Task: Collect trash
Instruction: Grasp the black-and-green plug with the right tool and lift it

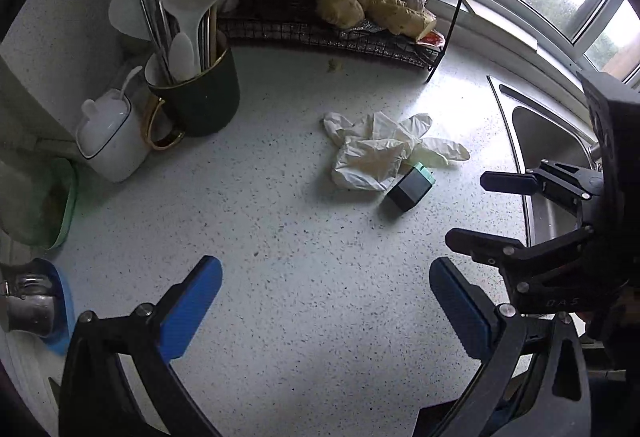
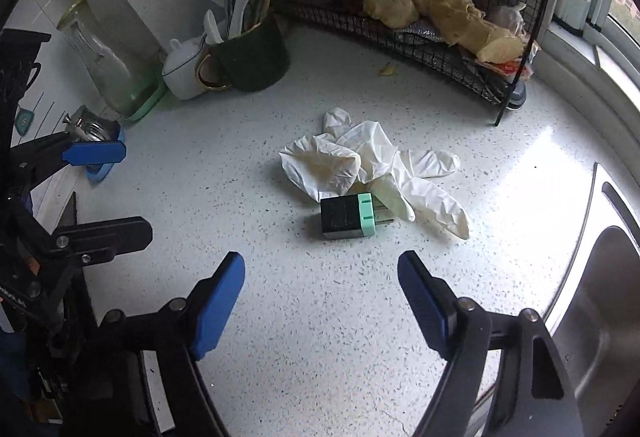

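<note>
A heap of crumpled white disposable gloves (image 1: 380,153) (image 2: 360,161) lies on the speckled white counter (image 1: 280,257). A black charger plug with a mint-green end (image 1: 410,189) (image 2: 348,217) rests against the heap's near edge. A small yellowish scrap (image 1: 334,66) (image 2: 386,70) lies by the wire rack. My left gripper (image 1: 320,277) (image 2: 134,193) hangs open above bare counter, short of the gloves. My right gripper (image 2: 320,265) (image 1: 470,209) is open too, nothing between its blue pads, the plug just ahead of it.
A black wire rack (image 1: 320,33) holding yellowish lumps stands at the back. Left of it are a dark mug of utensils (image 1: 200,93), a white lidded pot (image 1: 108,137) and a glass jar (image 2: 104,65). A steel sink (image 2: 600,297) lies to the right.
</note>
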### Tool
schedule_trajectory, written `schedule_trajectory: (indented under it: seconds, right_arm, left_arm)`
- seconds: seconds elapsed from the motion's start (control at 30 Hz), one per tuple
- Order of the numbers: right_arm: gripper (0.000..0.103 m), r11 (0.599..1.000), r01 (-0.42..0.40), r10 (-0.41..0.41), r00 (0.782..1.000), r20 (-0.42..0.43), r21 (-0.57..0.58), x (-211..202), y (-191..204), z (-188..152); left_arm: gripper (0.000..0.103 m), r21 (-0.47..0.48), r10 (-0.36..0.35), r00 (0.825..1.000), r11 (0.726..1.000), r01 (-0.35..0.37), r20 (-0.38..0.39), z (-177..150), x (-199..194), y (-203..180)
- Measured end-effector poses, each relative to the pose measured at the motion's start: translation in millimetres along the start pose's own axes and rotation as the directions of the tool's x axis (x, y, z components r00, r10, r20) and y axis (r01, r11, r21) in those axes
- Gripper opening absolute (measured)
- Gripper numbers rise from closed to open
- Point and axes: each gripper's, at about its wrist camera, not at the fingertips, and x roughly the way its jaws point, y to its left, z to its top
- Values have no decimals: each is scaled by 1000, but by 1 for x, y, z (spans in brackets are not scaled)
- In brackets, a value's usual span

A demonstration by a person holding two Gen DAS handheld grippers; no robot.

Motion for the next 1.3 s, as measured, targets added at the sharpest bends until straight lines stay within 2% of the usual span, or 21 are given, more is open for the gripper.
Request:
schedule_trajectory:
  seconds: [0.07,0.2,0.5,0.6,0.67,0.7,0.97,1.1,1.3]
  right_arm:
    - [65,1000,-1,1,999,-34,-2,14,-2,4]
    - [64,1000,28,-28,997,-78,-4,33,-7,12]
    - [63,998,59,-60,993,-104,-13,51,-10,24]
    - [55,997,72,-75,989,-125,-30,58,-9,25]
    - [44,996,79,-83,987,-134,-38,59,-10,24]
    - [43,996,82,-88,986,-140,-44,59,-10,24]
    - [41,994,82,-91,987,-134,-71,50,7,14]
    - [41,997,71,-75,991,-112,-37,27,1,0]
    - [41,995,100,-97,991,-87,24,-5,-24,-20]
  left_arm:
    - [103,-8,-19,1000,1000,19,-8,4,9,5]
    - [103,-2,-23,999,1000,23,-30,12,26,10]
    - [103,-5,-63,996,998,63,-63,16,45,15]
    - [103,16,-43,997,999,44,-69,17,46,14]
    - [103,30,-33,997,999,35,-65,17,45,13]
    - [103,32,-36,997,999,38,-64,17,44,13]
    - [103,30,-56,997,998,57,-52,21,39,9]
    - [103,69,-55,997,996,58,-54,27,42,-1]
    - [103,117,-75,996,990,81,-50,45,47,-17]
